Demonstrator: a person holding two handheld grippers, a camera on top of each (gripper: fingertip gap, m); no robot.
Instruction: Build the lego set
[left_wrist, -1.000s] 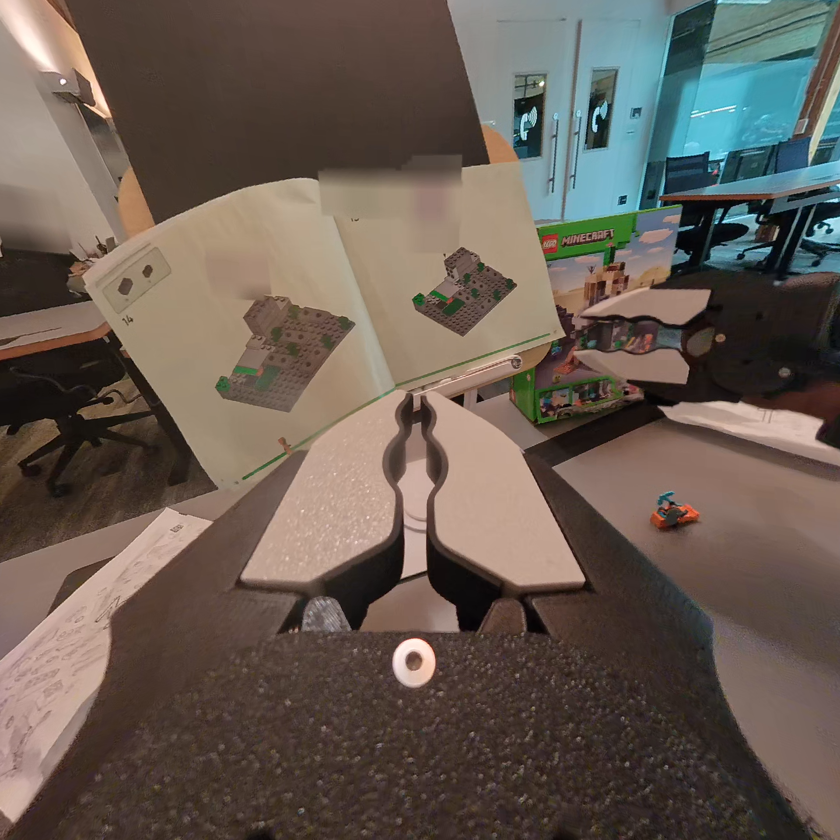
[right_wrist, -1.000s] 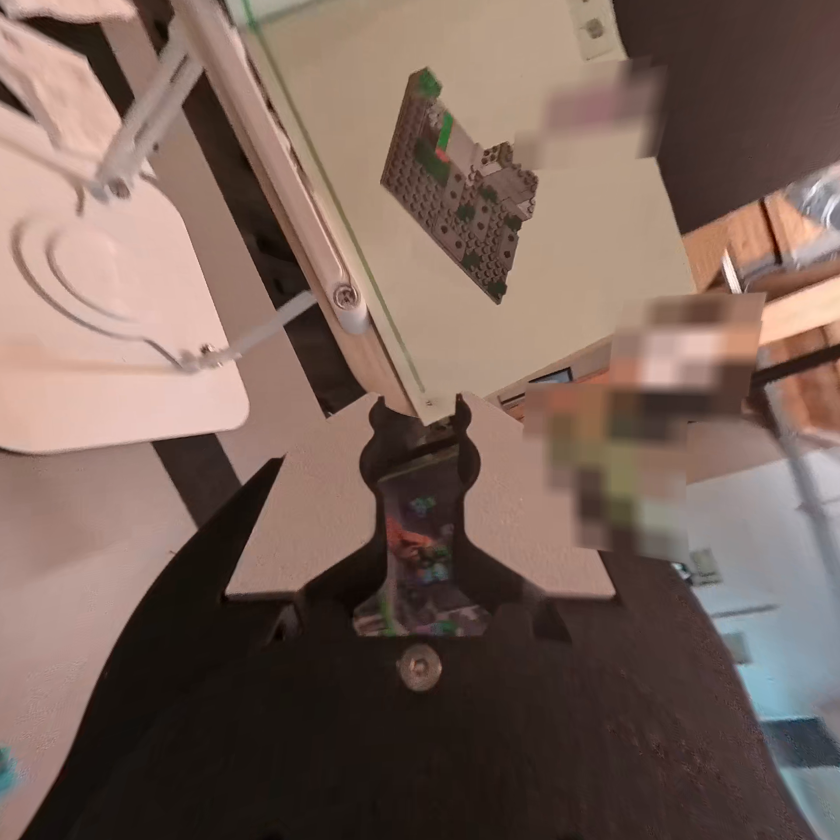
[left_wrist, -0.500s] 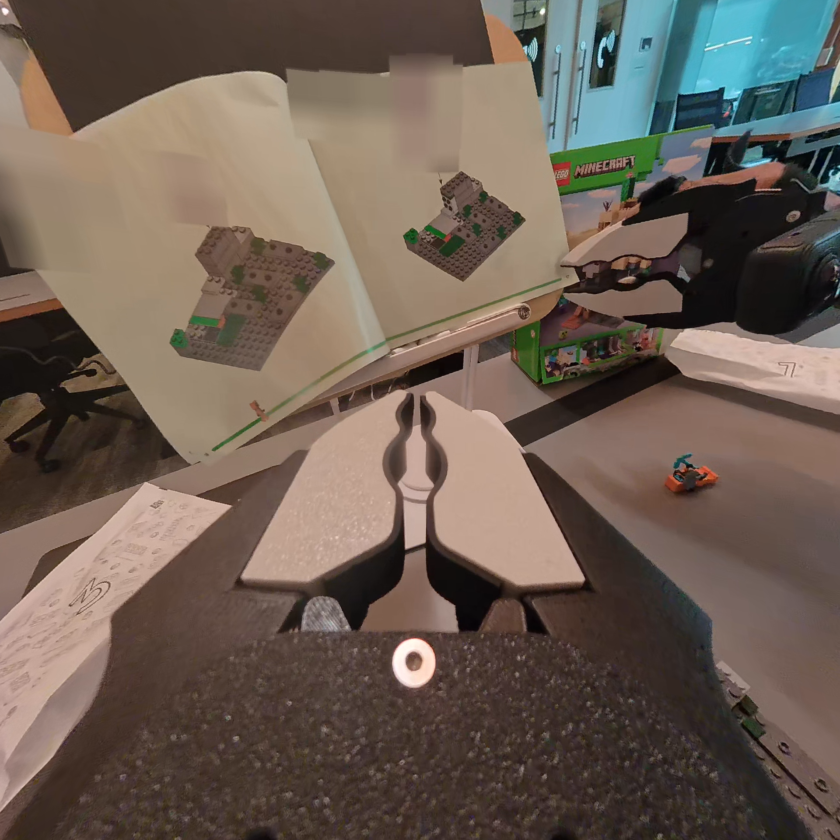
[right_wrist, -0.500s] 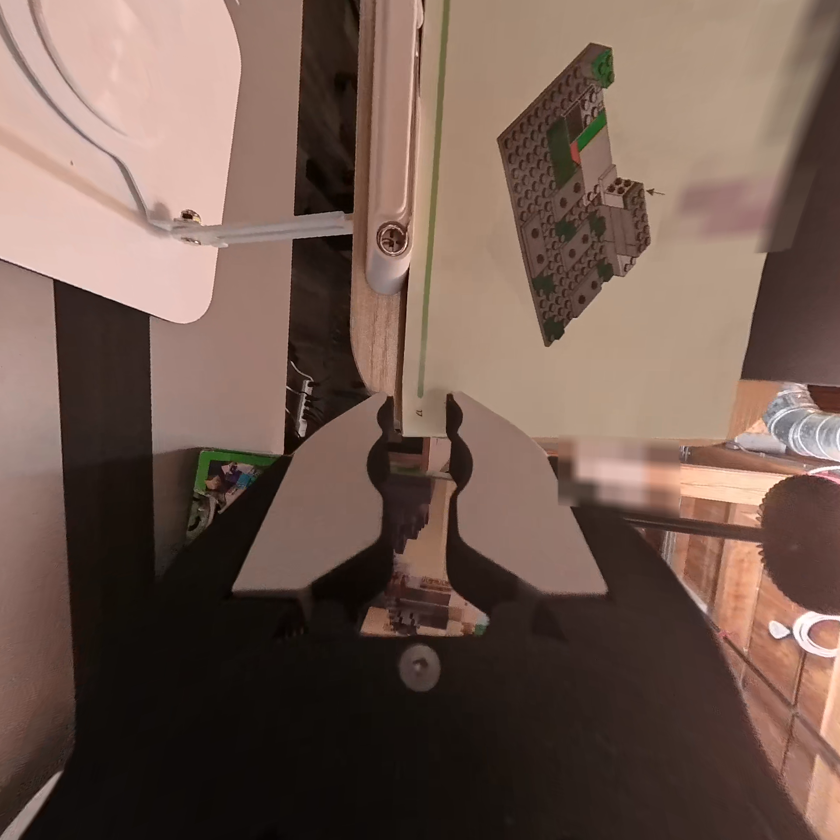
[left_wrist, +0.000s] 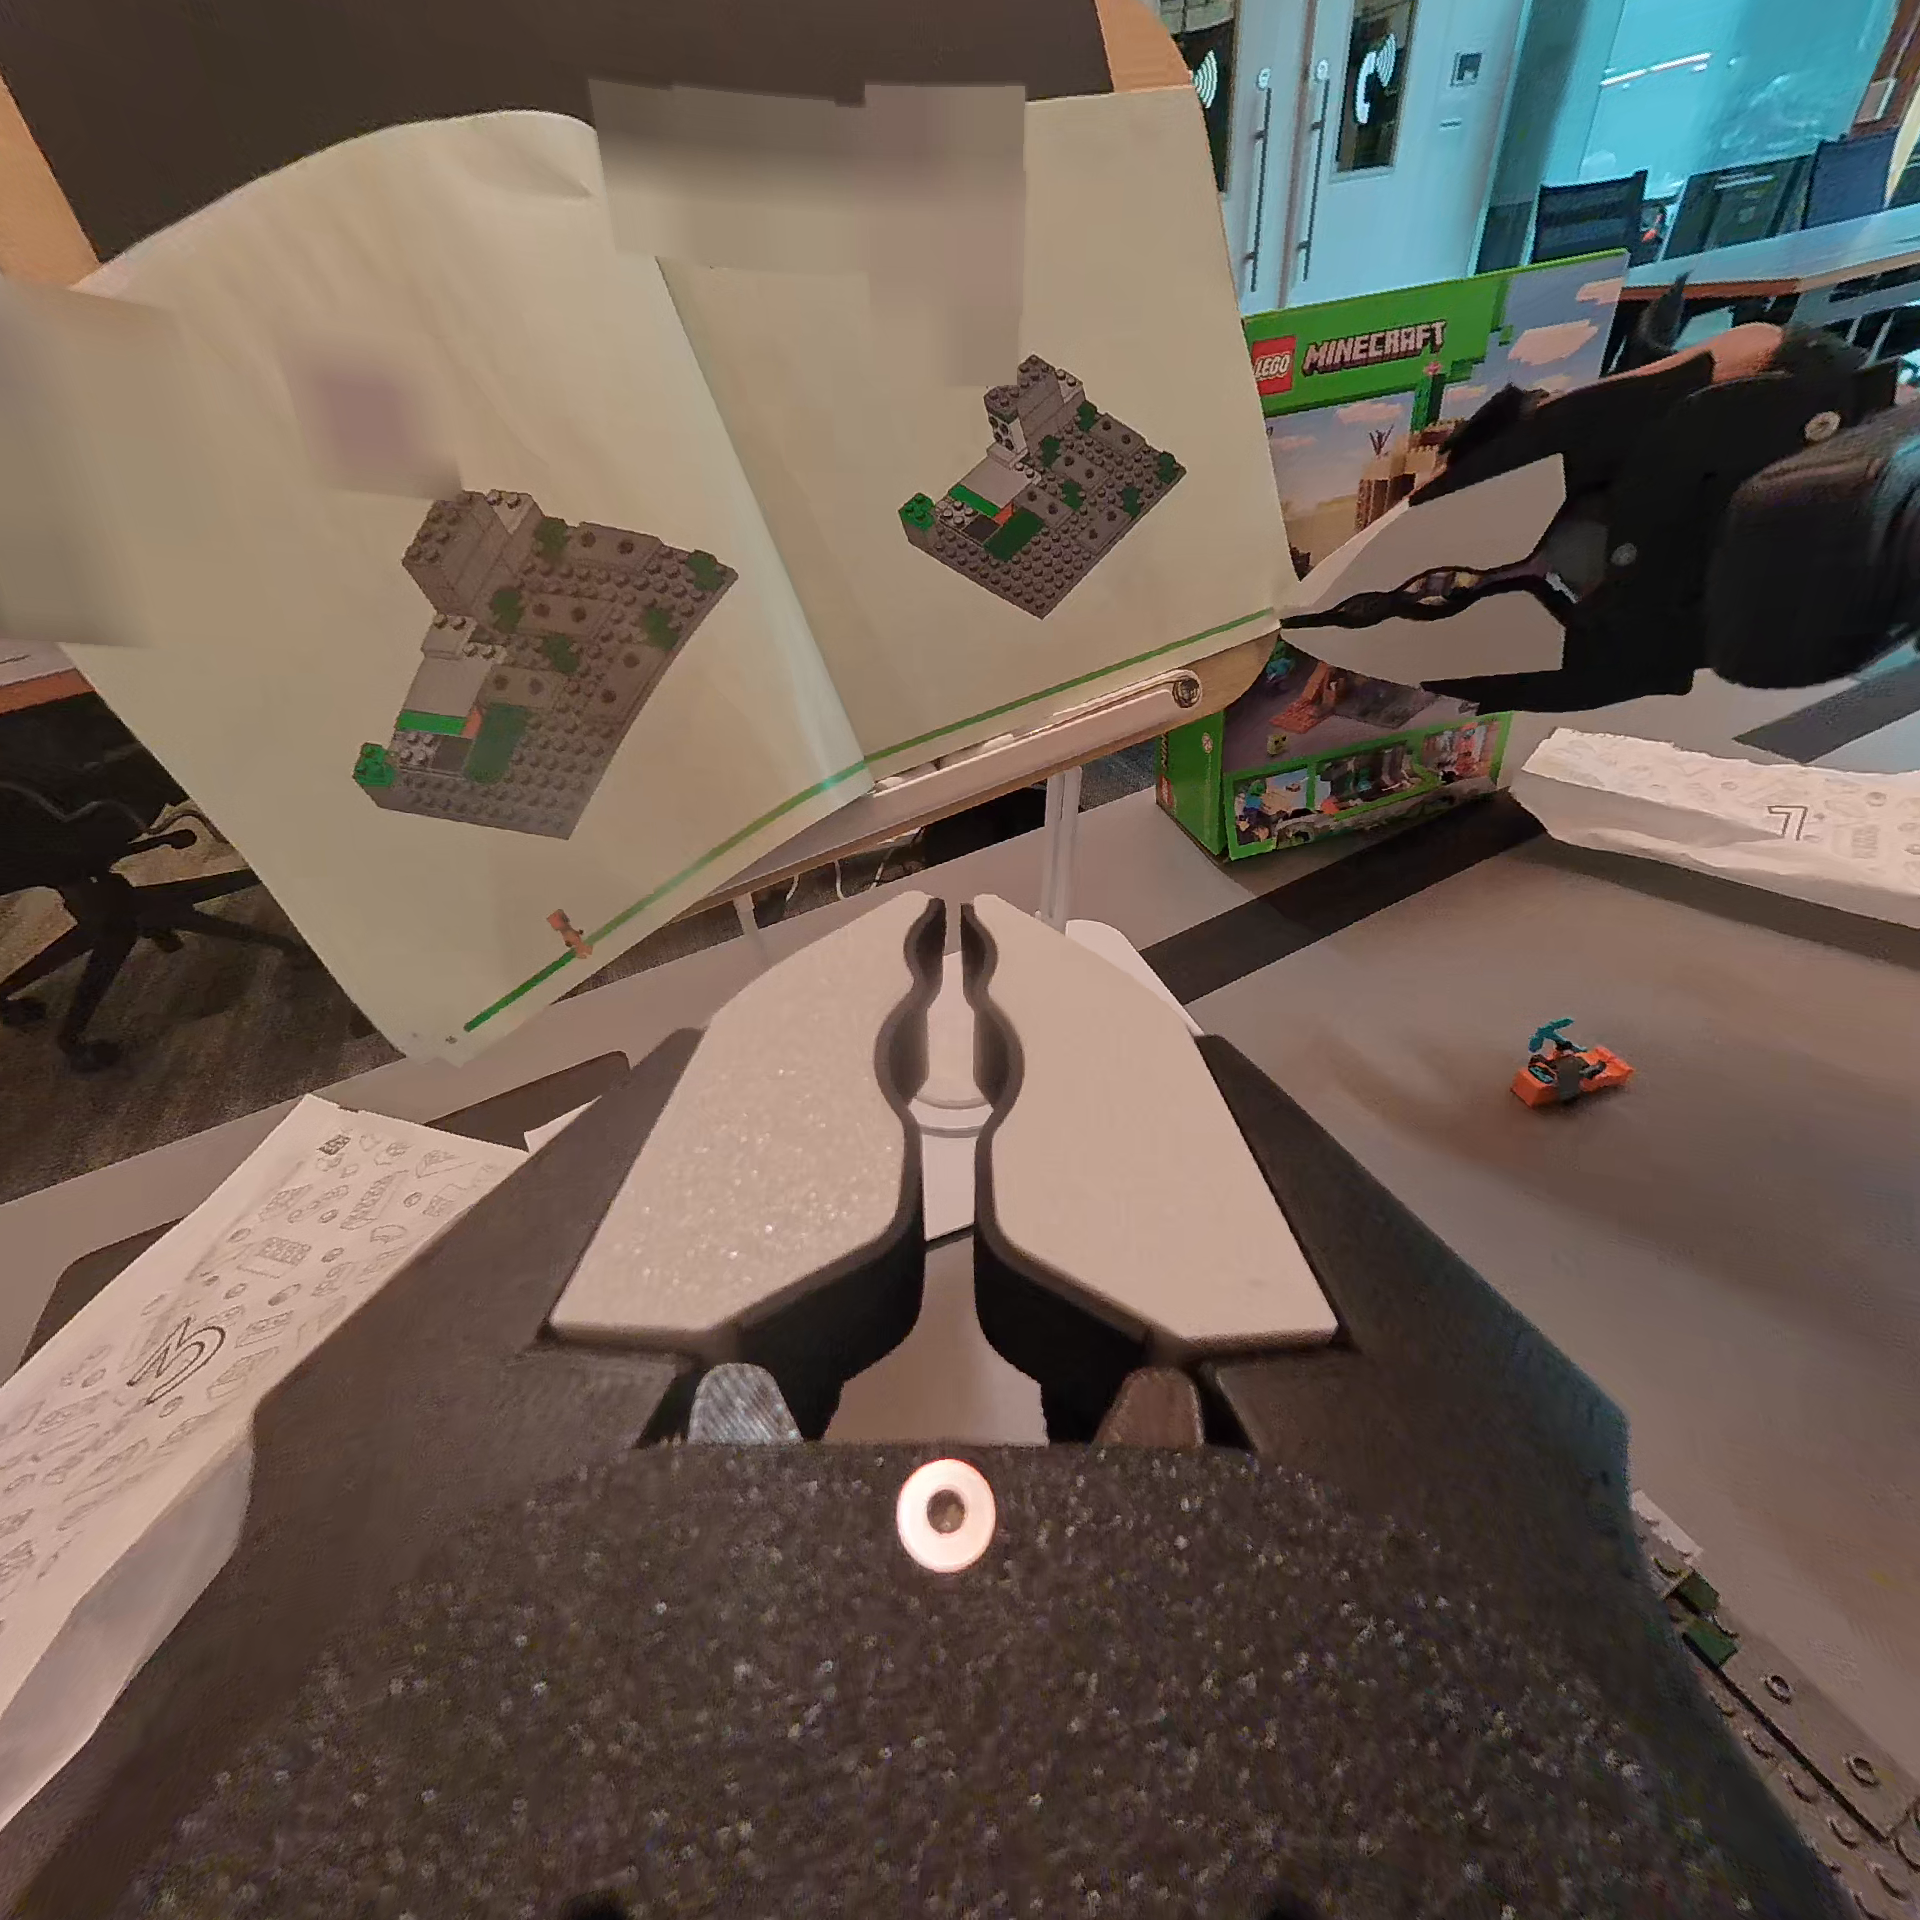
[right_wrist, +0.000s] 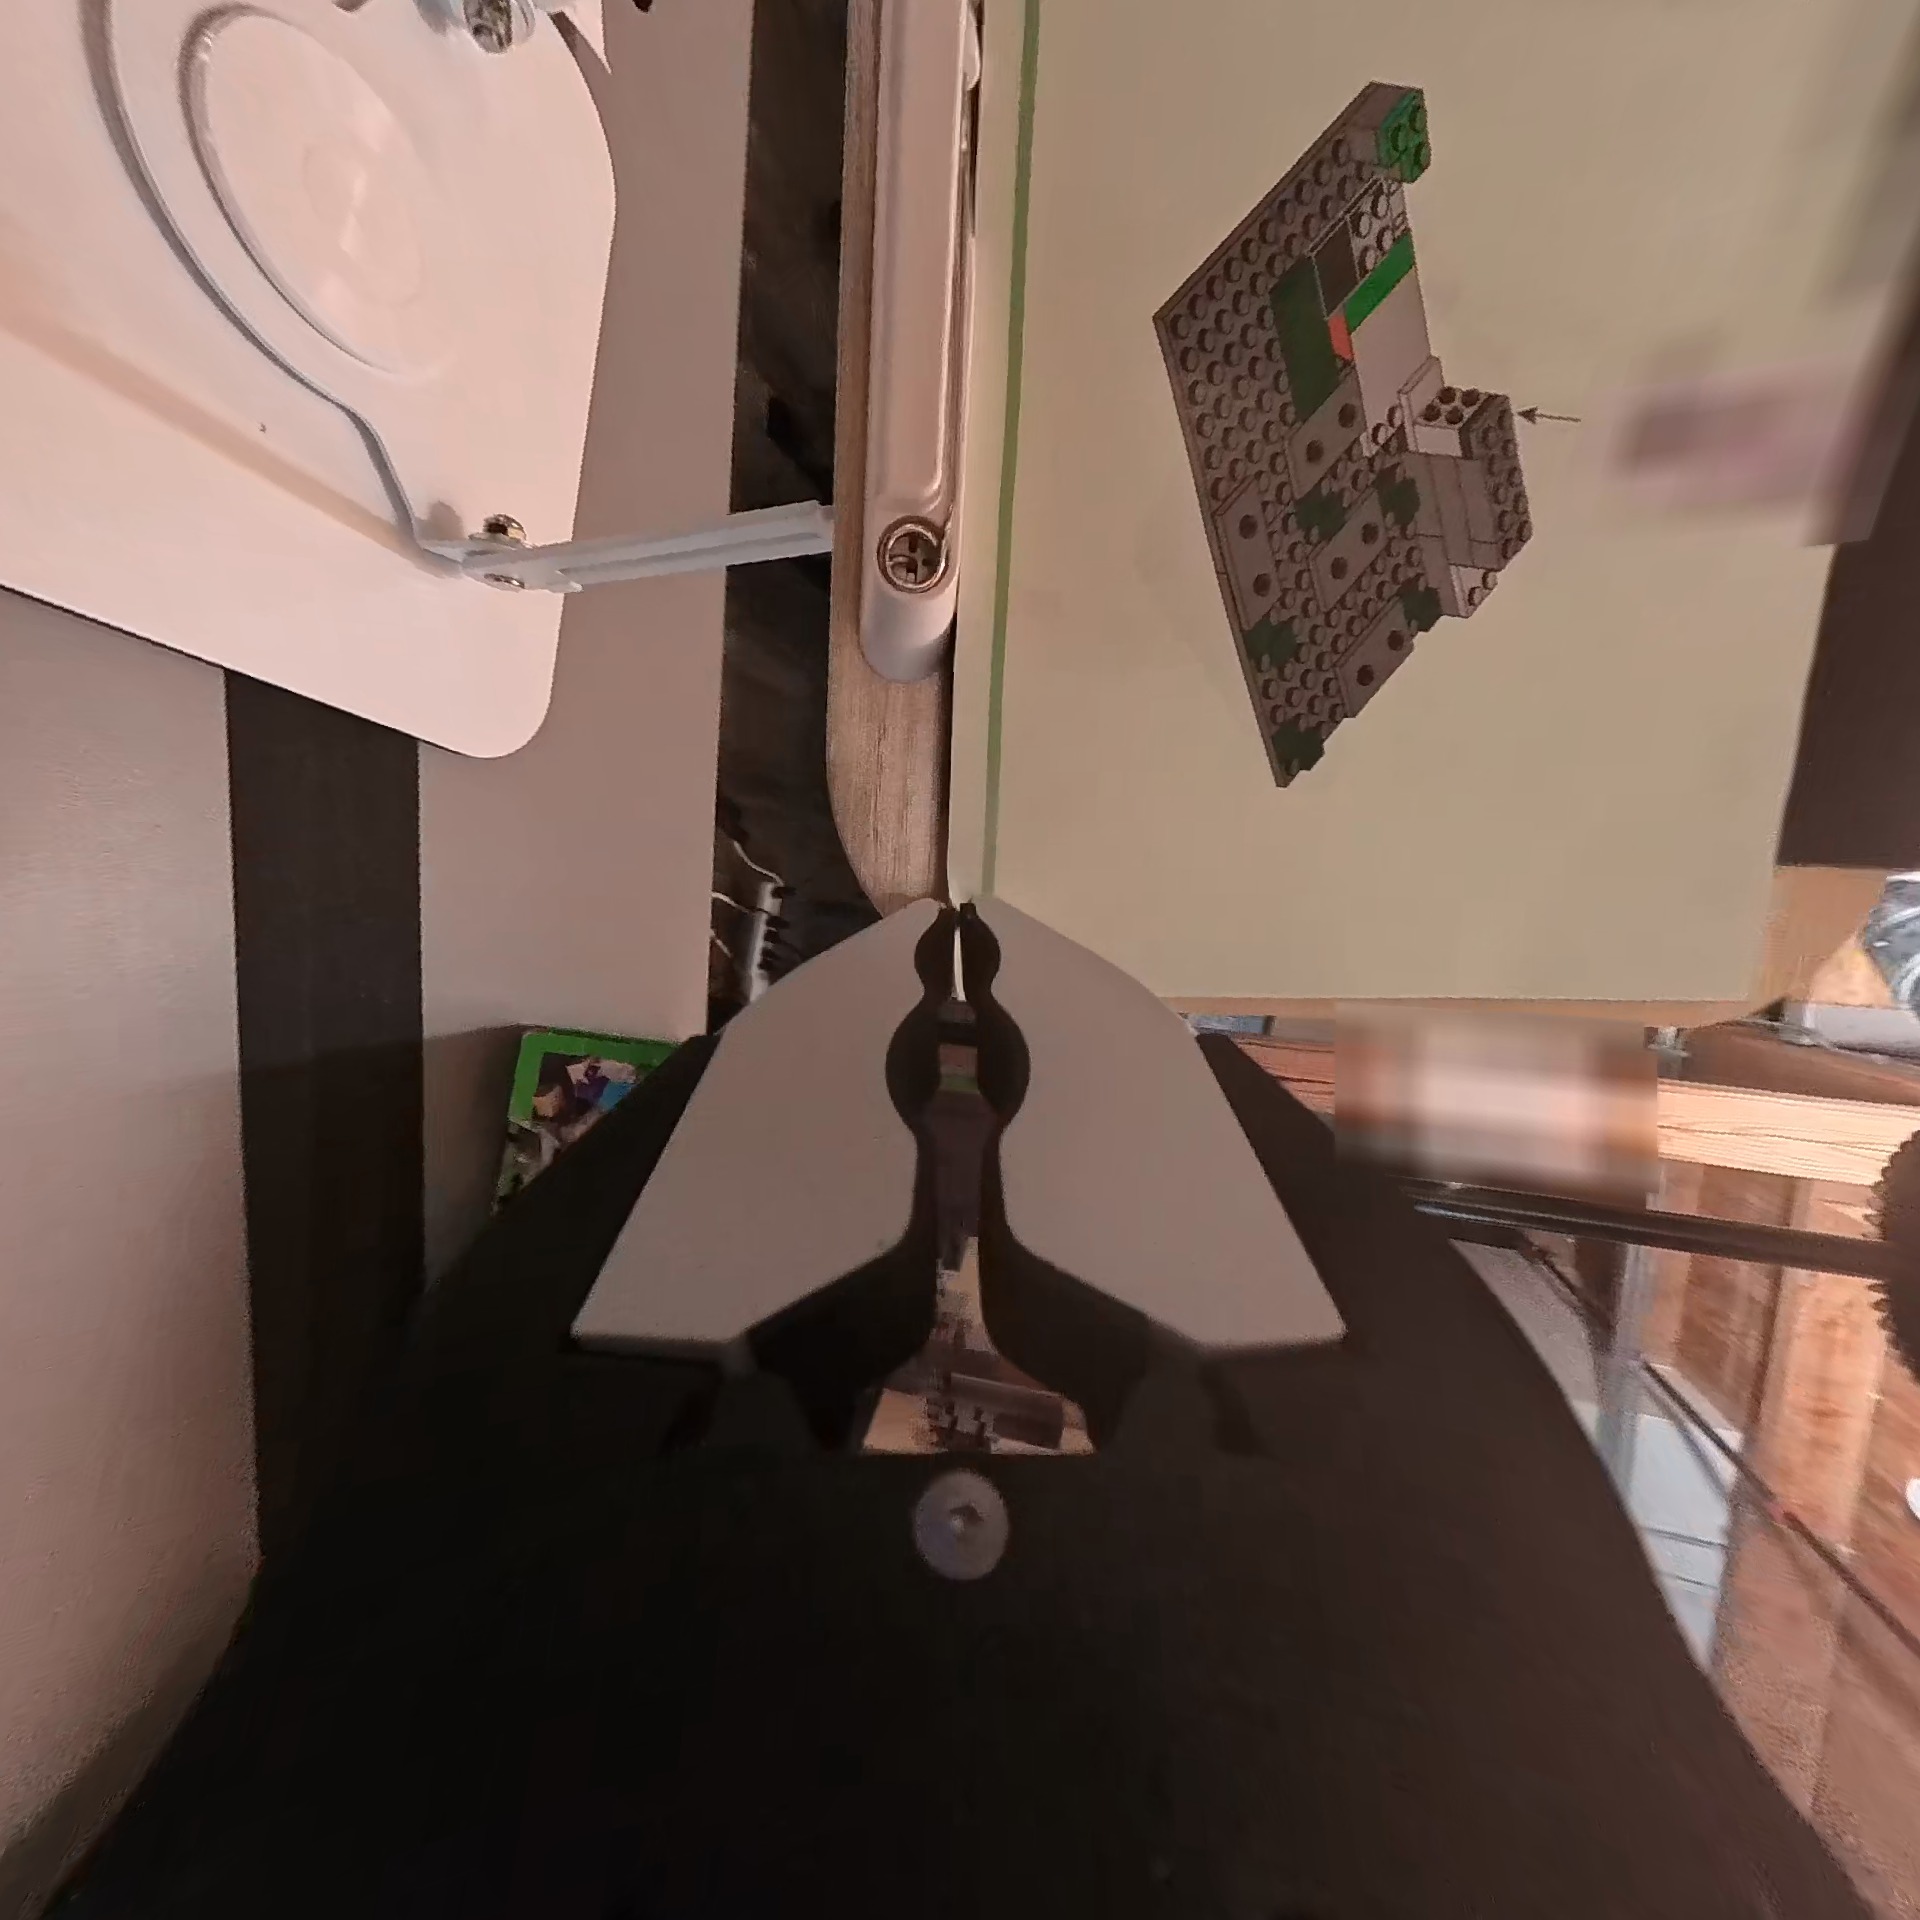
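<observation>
Landmark: instruction booklet (left_wrist: 727, 520), open on a stand (right_wrist: 904, 436) at the far side of the tabletop (left_wrist: 1558, 1247). Right gripper (right_wrist: 958, 912) at the booklet's lower right corner, jaws pinched on the page edge. Left gripper (left_wrist: 953, 914) below the booklet's middle, jaws nearly closed, holding nothing. Lego box (left_wrist: 1382, 582) just right of the booklet. Small orange lego piece (left_wrist: 1569, 1075) lies well below and right of it.

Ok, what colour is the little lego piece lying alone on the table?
Orange with a teal part on top: the small lego piece, best in the left wrist view.
</observation>
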